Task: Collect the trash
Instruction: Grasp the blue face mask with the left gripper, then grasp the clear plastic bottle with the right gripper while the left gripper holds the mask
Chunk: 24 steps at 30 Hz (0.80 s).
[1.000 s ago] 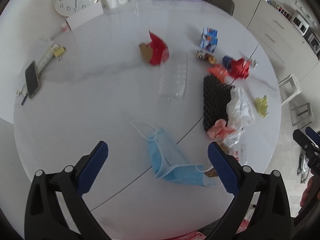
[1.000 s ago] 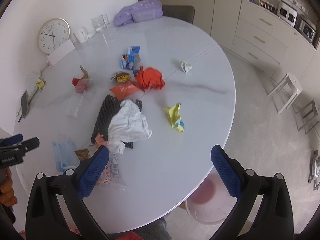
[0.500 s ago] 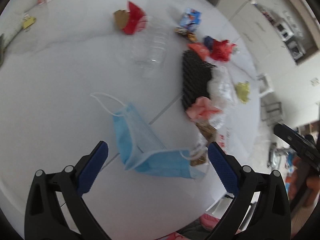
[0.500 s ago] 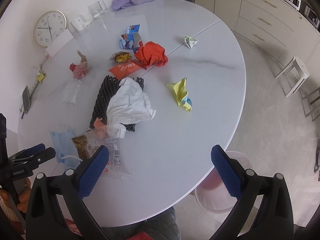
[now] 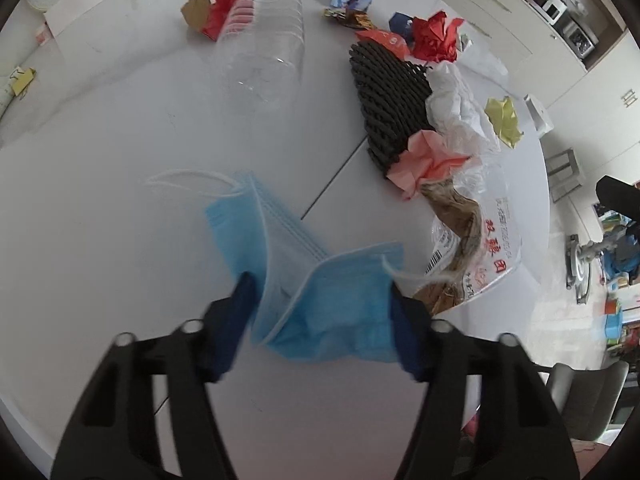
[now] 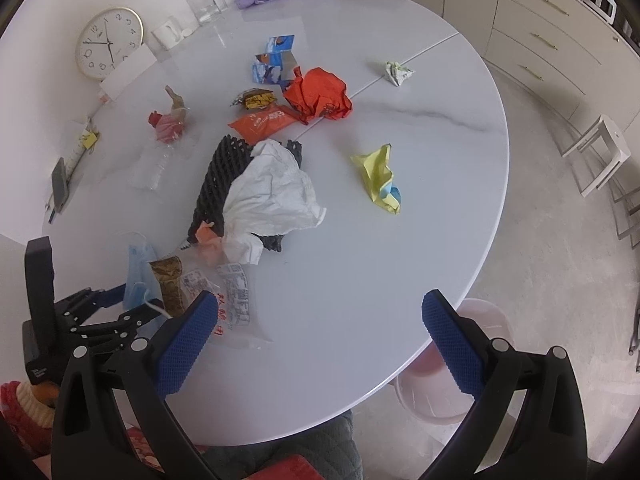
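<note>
A blue face mask (image 5: 304,276) lies on the white round table (image 5: 120,160). My left gripper (image 5: 320,320) is low over it, its two blue pads on either side of the mask's near end, the jaws still apart and closing in. The mask also shows in the right wrist view (image 6: 138,276) with the left gripper (image 6: 116,312) at it. My right gripper (image 6: 320,340) is open and empty above the table's near edge. Other trash lies about: a clear snack wrapper (image 5: 472,248), white crumpled paper (image 6: 272,192), a yellow wrapper (image 6: 380,176), and red paper (image 6: 320,94).
A pink bin (image 6: 444,384) stands on the floor under the table's near right edge. A black mesh mat (image 6: 228,176), a clear plastic tray (image 5: 268,48), a clock (image 6: 110,42), glasses (image 6: 206,6) and a phone (image 6: 60,184) are on the table.
My left gripper has dropped down to the mask and its jaws have narrowed around the mask's near end. My right gripper has stayed open above the table edge.
</note>
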Available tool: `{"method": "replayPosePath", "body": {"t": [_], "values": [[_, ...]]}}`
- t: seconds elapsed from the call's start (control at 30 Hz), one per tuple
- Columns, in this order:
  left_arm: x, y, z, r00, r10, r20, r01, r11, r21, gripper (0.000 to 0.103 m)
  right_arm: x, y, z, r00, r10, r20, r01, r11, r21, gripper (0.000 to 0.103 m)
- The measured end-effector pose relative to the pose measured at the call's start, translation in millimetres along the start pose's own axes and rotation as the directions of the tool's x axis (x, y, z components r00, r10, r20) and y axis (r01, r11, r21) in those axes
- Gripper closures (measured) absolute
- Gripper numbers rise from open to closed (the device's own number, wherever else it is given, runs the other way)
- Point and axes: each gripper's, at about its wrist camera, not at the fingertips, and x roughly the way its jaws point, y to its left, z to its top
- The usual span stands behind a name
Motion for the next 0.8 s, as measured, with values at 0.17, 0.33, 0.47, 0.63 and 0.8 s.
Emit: {"method": "replayPosePath", "body": {"t": [0.17,0.33,0.47,0.63,0.8], "values": [[-8,11,2,1.000,0.006,0.004,-0.006,1.000,-0.021,0.089,-4,13,9,0.999,0.036,0.018,-0.036,0.999,-0.023,0.002],[-34,18,3,0.994,0.068,0.081,-0.067,0.997,-0.024,0.093,-2,48,34,0.993,0.108,0.040,-0.107,0.993,-0.041,0.002],[-61,35,13,0.984,0.111,0.140,-0.102,0.992,-0.070,0.093,17,95,68,0.987,0.152,0.044,-0.149,0.987,-0.063,0.002],[-87,63,32,0.968,0.164,0.189,-0.140,0.981,-0.138,0.093,72,161,112,0.990,0.138,0.017,-0.137,0.989,-0.047,0.002],[-96,84,47,0.957,0.195,0.216,-0.161,0.973,-0.166,0.093,136,196,140,0.998,0.026,-0.056,-0.025,0.999,0.022,0.002]]}}
